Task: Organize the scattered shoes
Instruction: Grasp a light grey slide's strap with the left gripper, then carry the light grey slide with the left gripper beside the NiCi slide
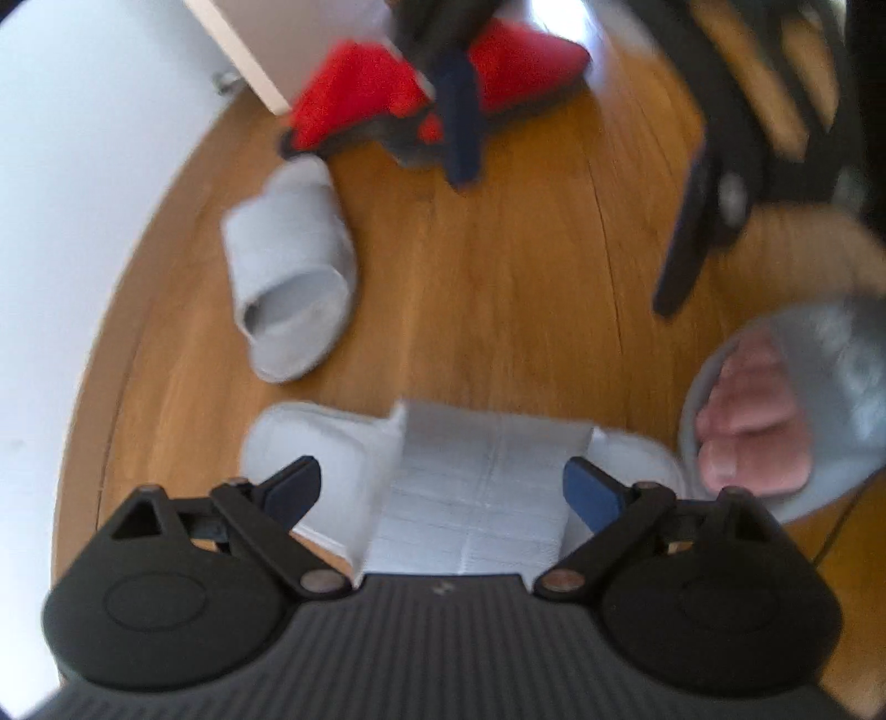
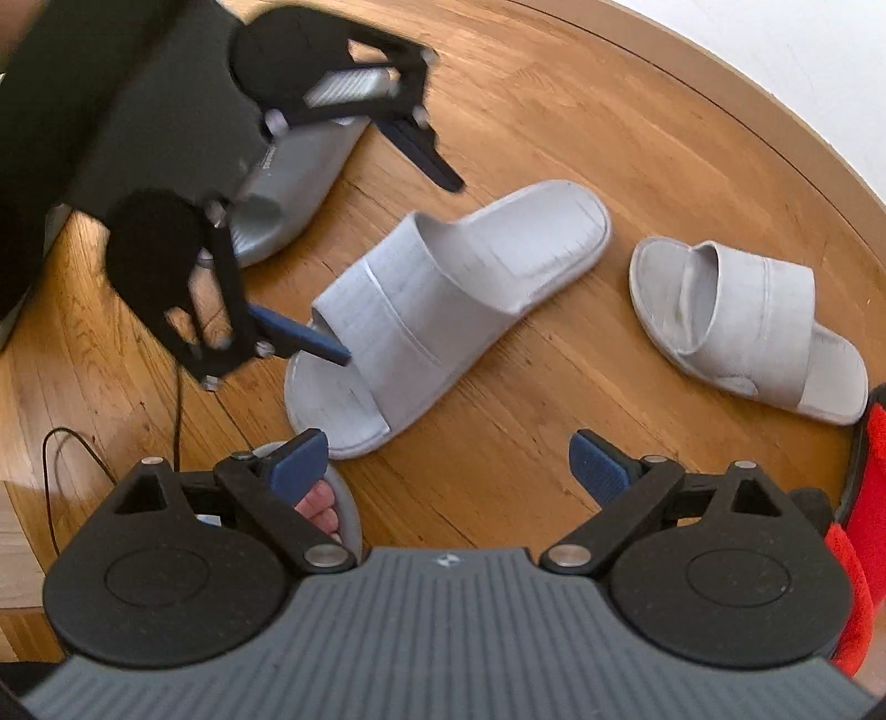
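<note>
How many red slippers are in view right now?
2. In the left wrist view, the left red slipper lies by the white panel; the right red slipper sits beside it. Others may be hidden.

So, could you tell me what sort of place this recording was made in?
Most likely a room in a home, perhaps near an entrance. It has a wooden plank floor with a white wall, and house slippers lie scattered on it: two light grey slides and a red pair.

Matt grey slide [image 2: 443, 299], wooden floor [image 2: 554, 111]
</note>
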Motion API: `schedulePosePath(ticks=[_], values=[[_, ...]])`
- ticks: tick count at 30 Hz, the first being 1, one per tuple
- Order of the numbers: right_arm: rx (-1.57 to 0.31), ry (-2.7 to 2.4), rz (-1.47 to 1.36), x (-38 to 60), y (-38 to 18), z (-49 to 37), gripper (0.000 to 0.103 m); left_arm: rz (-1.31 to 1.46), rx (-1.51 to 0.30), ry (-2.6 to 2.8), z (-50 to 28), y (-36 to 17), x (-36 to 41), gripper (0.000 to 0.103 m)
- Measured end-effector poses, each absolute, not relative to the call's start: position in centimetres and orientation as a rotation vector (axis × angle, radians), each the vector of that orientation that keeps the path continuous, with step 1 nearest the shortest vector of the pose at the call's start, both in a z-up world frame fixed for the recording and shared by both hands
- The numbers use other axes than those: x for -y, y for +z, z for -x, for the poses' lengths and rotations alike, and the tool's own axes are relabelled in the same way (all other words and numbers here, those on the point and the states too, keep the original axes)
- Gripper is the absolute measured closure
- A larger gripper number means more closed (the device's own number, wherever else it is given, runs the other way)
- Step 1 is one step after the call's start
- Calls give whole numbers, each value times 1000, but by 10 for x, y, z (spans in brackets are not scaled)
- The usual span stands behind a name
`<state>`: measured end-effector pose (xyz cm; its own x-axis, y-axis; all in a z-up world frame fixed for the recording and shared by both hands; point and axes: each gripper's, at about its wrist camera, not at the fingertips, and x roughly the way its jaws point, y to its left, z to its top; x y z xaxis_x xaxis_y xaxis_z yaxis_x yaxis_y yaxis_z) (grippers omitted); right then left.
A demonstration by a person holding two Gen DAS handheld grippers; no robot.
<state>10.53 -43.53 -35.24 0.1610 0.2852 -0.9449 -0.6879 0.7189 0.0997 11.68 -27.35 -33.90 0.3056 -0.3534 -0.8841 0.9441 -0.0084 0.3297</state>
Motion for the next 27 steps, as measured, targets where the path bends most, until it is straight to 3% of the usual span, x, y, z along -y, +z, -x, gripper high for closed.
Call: schedulePosePath(ticks=[3,23,27], values=[[-1227,724,395,437,-352,-105,8,-1097,-706,-1177,-117,-344,265,20],[-1151,861,575,363,-357,-121,8,-1009,-775,-1020,-141,-333,187,24],[-1142,887,590,350,-358,-126,8,-982,-796,-990,-151,-330,179,28]])
